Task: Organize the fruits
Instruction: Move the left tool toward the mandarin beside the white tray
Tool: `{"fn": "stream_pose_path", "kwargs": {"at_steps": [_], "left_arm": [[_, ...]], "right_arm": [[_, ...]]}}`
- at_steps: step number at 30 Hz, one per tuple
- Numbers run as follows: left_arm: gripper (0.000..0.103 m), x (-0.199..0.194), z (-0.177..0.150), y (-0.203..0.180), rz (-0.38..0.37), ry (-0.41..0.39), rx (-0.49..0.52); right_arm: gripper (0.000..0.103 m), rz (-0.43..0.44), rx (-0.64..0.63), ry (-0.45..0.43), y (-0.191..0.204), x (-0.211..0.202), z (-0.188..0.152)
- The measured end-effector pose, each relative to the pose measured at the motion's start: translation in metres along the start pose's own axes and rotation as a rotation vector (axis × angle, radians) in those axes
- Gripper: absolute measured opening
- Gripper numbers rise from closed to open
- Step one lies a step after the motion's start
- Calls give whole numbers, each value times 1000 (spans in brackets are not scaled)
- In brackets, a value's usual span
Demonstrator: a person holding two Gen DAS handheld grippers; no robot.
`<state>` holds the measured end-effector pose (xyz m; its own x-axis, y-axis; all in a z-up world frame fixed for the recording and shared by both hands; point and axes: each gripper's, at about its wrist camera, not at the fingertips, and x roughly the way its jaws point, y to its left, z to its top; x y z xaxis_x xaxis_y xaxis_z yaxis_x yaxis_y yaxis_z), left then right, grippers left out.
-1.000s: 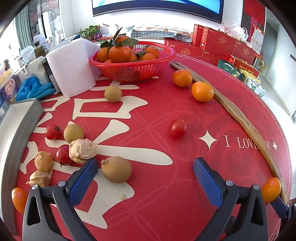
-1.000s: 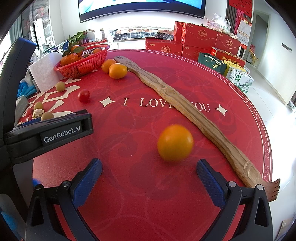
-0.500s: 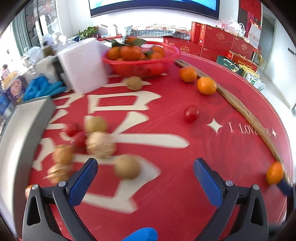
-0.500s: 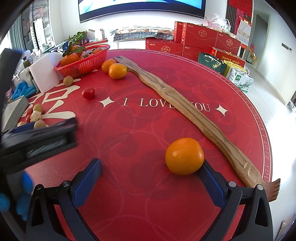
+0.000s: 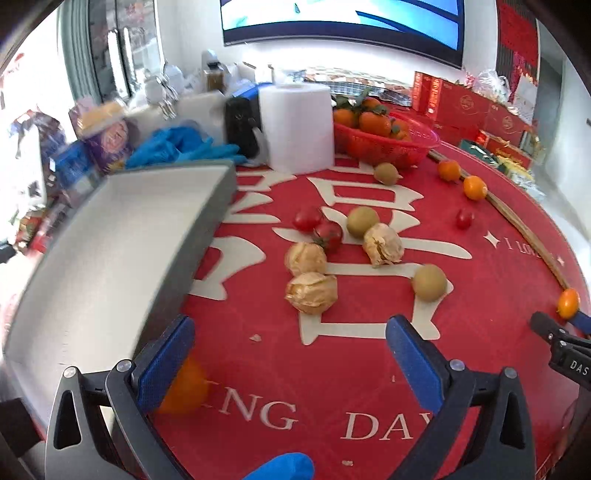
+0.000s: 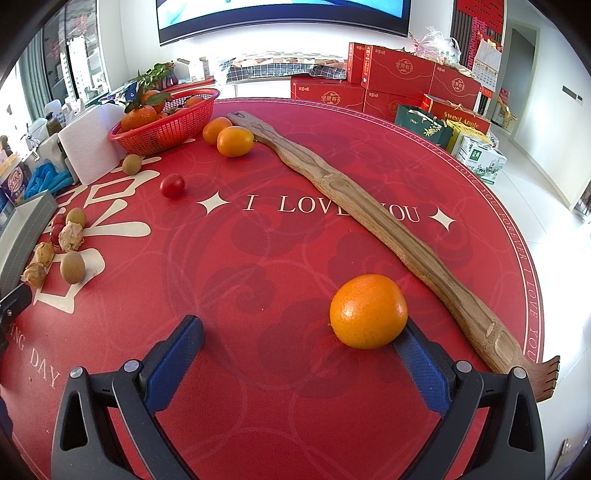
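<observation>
Fingers point(image 6: 417, 354) spread – red tablecloth point(image 6: 295, 258), gift boxes point(image 6: 391, 74)

white walls, big curved screen point(image 6: 284, 18) mounted high on the far wall. round table under a red printed cloth point(image 6: 295, 236) fills most of the view. stacked red gift boxes point(image 6: 391, 81) behind it, more cartons on pale glossy floor tiles point(image 6: 532, 192) to the right. glass doors point(image 5: 110, 55) on the left, strong daylight, cluttered side counter point(image 5: 177, 96) below them.
</observation>
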<state>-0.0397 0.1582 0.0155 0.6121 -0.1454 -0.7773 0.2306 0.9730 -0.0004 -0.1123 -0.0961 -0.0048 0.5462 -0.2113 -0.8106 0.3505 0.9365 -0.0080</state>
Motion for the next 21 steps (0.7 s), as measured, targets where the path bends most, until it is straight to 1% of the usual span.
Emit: {"fn": "stream_pose_path", "kwargs": {"at_steps": [2, 6, 8, 12, 14, 16, 17, 19, 21], "left_arm": [[103, 5, -2, -2, -52, 29, -5], [103, -4, -4, -15, -121, -29, 52], [103, -8, -5, -10, -142, -46, 50], [103, -11, -9, 15, -216, -38, 15], [103, -15, -11, 19, -226, -45, 19], [103, -16, -11, 21, -256, -43, 22], [103, -16, -11, 21, -280, -38, 18], [103, -15, -9, 18, -383, -17, 0], [103, -19, -9, 10, -420, -26, 23]], "right_arm": [[102, 0, 0, 0, 0, 0, 0], [102, 0, 0, 0, 0, 0, 0], [102, 0, 0, 0, 0, 0, 0], [102, 0, 0, 0, 0, 0, 0], [102, 0, 0, 0, 0, 0, 0], [102, 0, 0, 0, 0, 0, 0], [102, 0, 0, 0, 0, 0, 0], [102, 0, 0, 0, 0, 0, 0], [102, 0, 0, 0, 0, 0, 0]]}}
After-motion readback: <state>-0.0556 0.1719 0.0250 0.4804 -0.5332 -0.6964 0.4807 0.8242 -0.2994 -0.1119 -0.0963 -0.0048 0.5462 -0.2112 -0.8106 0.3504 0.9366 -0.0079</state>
